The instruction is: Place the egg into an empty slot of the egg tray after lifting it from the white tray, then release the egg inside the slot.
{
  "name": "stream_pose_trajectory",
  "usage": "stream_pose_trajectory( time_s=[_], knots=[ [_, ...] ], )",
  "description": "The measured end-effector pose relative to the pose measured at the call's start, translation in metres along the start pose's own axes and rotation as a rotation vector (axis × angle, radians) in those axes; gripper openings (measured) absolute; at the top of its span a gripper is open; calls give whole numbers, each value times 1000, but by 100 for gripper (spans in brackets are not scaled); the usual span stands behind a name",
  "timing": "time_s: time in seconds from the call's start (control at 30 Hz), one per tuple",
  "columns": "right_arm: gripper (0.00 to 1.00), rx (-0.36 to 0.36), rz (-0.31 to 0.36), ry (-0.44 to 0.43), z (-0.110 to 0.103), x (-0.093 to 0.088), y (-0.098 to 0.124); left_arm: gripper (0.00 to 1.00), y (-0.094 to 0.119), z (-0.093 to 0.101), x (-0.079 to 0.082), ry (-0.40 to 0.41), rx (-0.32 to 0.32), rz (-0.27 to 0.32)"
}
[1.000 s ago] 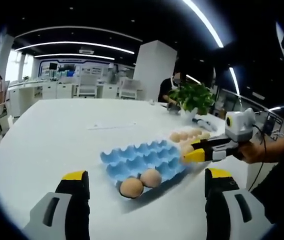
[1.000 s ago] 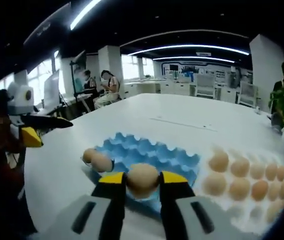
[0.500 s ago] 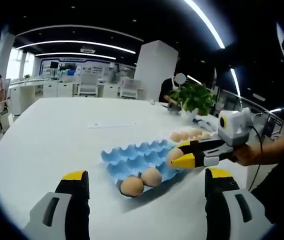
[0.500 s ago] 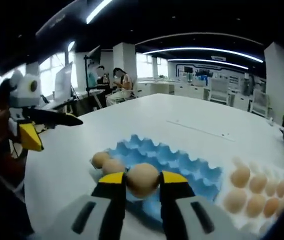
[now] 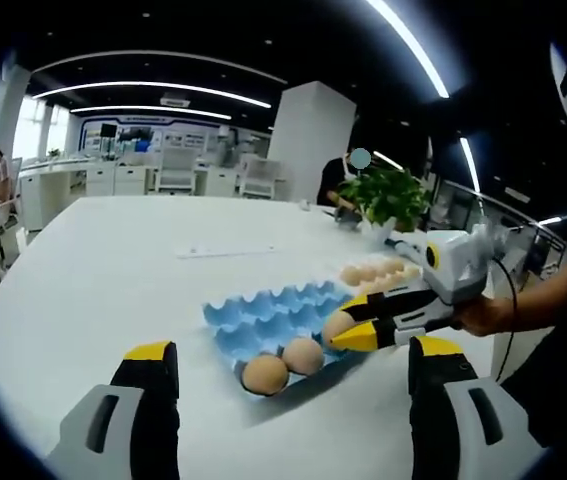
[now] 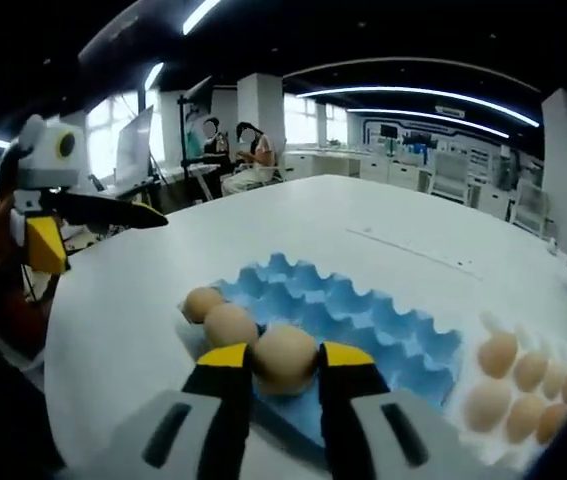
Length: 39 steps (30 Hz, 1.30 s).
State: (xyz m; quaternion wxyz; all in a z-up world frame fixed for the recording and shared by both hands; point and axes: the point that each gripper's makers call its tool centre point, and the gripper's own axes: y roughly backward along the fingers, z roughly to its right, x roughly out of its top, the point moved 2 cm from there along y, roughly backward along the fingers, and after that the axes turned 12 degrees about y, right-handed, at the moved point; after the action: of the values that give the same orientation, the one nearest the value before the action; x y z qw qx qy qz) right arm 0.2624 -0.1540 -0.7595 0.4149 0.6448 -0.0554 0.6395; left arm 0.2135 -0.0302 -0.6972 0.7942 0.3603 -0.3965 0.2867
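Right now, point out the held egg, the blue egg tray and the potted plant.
held egg (image 6: 285, 358), right gripper view, middle of its shell.
blue egg tray (image 6: 373, 325), right gripper view, a bare cup.
potted plant (image 5: 388, 195), left gripper view, its leaves.

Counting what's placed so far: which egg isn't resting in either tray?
The egg clamped in the right gripper, above the blue tray; two others sit in its slots, the rest in the white tray.

You work at a broad white table in an open office, under long curved ceiling lights. A white pillar rises behind a potted plant; desks and chairs line the bright far windows.
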Motion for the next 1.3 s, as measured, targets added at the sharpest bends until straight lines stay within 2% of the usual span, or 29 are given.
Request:
stream_pose_trajectory(
  time_s=[0.2,0.53,0.63,0.9,1.3],
  knots=[
    [26,21,-15,20,-4,-4,-5,96,0,0,2,-9,5,9],
    [26,20,-14,115,-7,-5,-5,96,0,0,3,-6,3,8],
    [26,19,-10,100,-6,-5,-5,95,0,1,2,-5,-1,7],
    [27,11,-5,139,-7,-6,-5,95,0,0,2,-6,1,5],
    [26,3,7,118,-7,-7,-1,95,1,1,1,-3,2,6]
  ],
)
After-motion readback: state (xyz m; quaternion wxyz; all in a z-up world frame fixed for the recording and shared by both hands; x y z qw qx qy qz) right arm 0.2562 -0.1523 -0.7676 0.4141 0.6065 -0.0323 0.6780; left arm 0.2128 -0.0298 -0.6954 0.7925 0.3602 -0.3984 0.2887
